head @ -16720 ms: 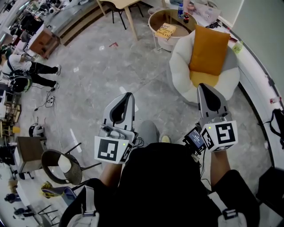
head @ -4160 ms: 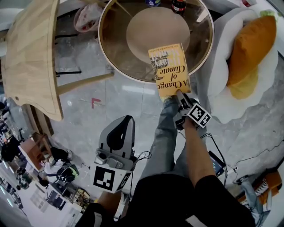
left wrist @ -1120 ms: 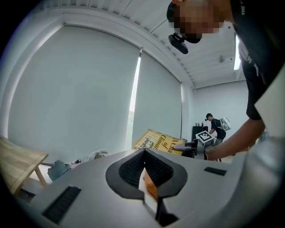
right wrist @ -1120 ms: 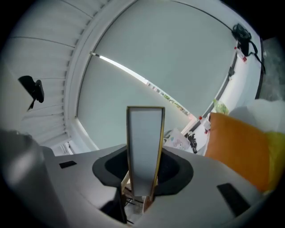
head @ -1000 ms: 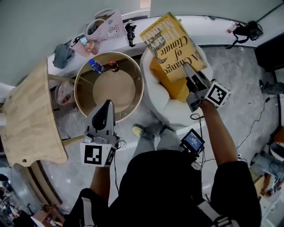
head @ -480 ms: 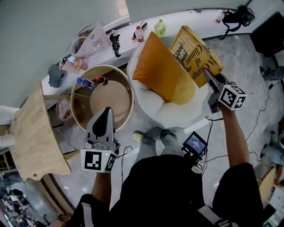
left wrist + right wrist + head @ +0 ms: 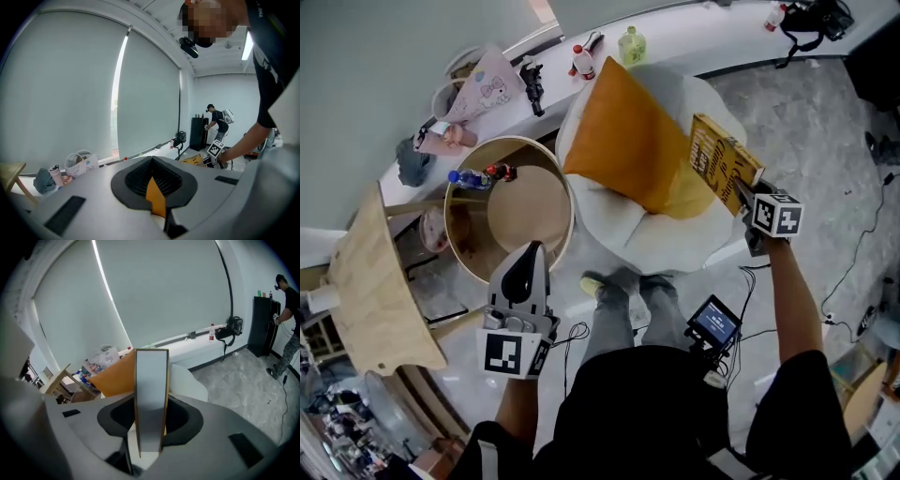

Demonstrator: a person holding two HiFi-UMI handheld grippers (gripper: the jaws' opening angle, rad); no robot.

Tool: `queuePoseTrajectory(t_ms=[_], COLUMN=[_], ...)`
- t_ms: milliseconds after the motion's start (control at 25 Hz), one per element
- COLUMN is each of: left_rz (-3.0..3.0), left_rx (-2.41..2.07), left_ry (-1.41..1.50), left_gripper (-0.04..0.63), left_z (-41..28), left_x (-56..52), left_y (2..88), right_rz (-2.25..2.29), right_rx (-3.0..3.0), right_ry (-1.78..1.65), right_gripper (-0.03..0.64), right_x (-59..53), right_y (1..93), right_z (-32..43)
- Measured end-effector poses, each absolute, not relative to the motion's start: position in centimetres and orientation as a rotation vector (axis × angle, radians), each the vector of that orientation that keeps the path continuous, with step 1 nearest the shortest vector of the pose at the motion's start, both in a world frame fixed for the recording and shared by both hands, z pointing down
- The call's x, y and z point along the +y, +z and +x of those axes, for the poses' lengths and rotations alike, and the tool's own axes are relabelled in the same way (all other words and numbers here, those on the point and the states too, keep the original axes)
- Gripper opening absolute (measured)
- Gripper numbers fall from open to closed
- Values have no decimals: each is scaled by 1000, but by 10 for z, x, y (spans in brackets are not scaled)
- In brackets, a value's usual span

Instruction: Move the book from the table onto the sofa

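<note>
Presently, a blue bottle [image 7: 469, 178] and a small red-capped bottle [image 7: 499, 172] are seen on the rimmed round table [image 7: 453, 239] at the left, near its far edge. The right gripper [image 7: 741, 192] is clamped on the book [image 7: 717, 155], whose pale page block is pinched upright between the jaws. The left gripper [image 7: 527, 251] is seen closed and empty. The yellow, dark-lettered book is held tilted over the right side of the white sofa [image 7: 675, 239], just beside the orange cushion [image 7: 614, 131].
</note>
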State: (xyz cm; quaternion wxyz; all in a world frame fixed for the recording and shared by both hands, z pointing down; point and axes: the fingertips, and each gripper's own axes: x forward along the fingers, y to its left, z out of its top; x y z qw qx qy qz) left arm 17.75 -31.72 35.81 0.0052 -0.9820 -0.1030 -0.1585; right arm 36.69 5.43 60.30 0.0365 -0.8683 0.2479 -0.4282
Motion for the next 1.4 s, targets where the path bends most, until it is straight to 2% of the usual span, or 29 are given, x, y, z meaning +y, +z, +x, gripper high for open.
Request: queuePoseTrajectory(t_ms=[360,680,1160,1400], left_rz=[-3073,-3097,-3099,-3064], left_rx=[-310,-243,-177,-175], left_ry=[-641,-754,-845,-804], left_gripper=[8,8,8,8], left_z=[207,216,222,235], left_x=[-284,-276,-281,-256], left_y=[413,455,504,527], right_rz=[-2482,-2333,-2183,-2210], right_rx=[516,500,464,468], right_ry=[-1834,-2143,-2371,-2322], right_gripper=[150,150,152,153], right_x=[79,57,16,-9], right_y=[749,835,919,929], right_z=[354,348,348,363])
